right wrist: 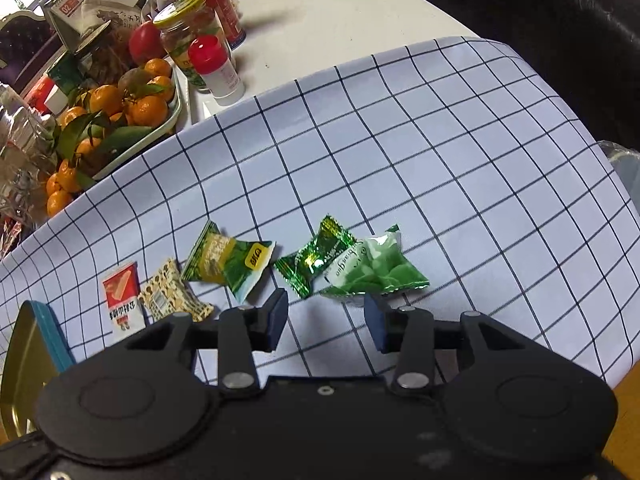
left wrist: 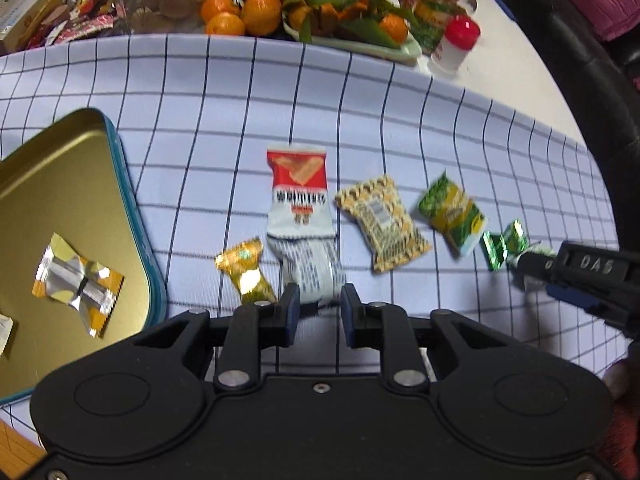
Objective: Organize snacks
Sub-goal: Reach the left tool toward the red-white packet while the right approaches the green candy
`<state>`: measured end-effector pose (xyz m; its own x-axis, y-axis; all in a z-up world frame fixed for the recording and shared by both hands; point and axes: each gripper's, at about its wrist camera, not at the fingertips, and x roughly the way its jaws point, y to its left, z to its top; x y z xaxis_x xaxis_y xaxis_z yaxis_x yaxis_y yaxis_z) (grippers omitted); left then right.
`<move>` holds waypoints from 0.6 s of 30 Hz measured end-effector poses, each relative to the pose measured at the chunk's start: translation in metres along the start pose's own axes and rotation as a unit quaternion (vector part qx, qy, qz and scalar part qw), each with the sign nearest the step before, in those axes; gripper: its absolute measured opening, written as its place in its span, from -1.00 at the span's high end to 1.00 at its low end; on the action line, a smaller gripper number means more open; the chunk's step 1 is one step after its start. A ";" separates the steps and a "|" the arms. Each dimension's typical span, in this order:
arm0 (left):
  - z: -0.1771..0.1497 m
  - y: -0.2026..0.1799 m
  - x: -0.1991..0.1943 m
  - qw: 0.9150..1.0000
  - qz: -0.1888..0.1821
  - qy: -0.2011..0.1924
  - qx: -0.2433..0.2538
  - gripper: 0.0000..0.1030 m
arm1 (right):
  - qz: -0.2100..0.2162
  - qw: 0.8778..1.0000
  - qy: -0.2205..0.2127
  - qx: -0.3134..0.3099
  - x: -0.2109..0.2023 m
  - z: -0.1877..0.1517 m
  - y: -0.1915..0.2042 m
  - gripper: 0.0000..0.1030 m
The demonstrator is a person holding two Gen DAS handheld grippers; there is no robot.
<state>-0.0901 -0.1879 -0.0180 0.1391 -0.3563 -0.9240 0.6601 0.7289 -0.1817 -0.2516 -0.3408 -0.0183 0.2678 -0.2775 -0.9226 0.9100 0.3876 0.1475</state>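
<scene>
While the snacks lie spread on the pale blue checked tablecloth [left wrist: 400,92], one open gold-lined tin with a teal rim [left wrist: 120,184] serves as the landmark, and places are given from it. Inside the tin a yellow-and-silver foil wrapped sweet [left wrist: 78,284] is already lodged, so the sorting is judged to be partly done.

Just right of the tin, a red-and-white wafer packet [left wrist: 298,196] is straddled at its near end by the left gripper [left wrist: 319,304], whose fingers stand apart on either side of the crumpled wrapper without visibly pinching it. A gold foil candy [left wrist: 246,270] lies between the tin and that packet. Farther right, a beige patterned biscuit packet [left wrist: 382,228] and a green-and-yellow packet [left wrist: 452,212] are laid in a row.

Farthest from the tin, a dark green foil candy [right wrist: 316,260] and a pale green translucent packet [right wrist: 376,268] are touching; the right gripper [right wrist: 326,316] is held spread just short of them, empty.

A pick of the wafer packet is judged to be in hand: the left fingers need closing, then a lift over the teal rim.
</scene>
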 end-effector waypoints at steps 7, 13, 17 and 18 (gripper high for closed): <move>0.011 0.004 -0.005 1.000 -0.007 -0.026 -0.003 0.43 | 0.020 0.999 -0.005 0.033 0.007 0.011 -0.005 0.06; 0.020 0.002 -0.002 0.999 -0.008 -0.042 -0.005 0.43 | -0.003 0.998 -0.017 0.056 0.016 0.024 -0.008 -0.01; 0.026 0.005 -0.002 0.999 -0.015 -0.038 -0.013 0.43 | -0.020 0.998 -0.022 0.062 0.024 0.028 -0.008 -0.09; 0.027 0.005 -0.003 0.999 -0.012 -0.036 -0.010 0.43 | -0.016 0.998 -0.018 0.065 0.026 0.029 -0.008 -0.10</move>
<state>-0.0674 -0.1994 -0.0069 0.1772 -0.4149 -0.8924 0.6490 0.7309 -0.2110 -0.2430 -0.3762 -0.0329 0.2468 -0.3200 -0.9147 0.9509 0.2617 0.1650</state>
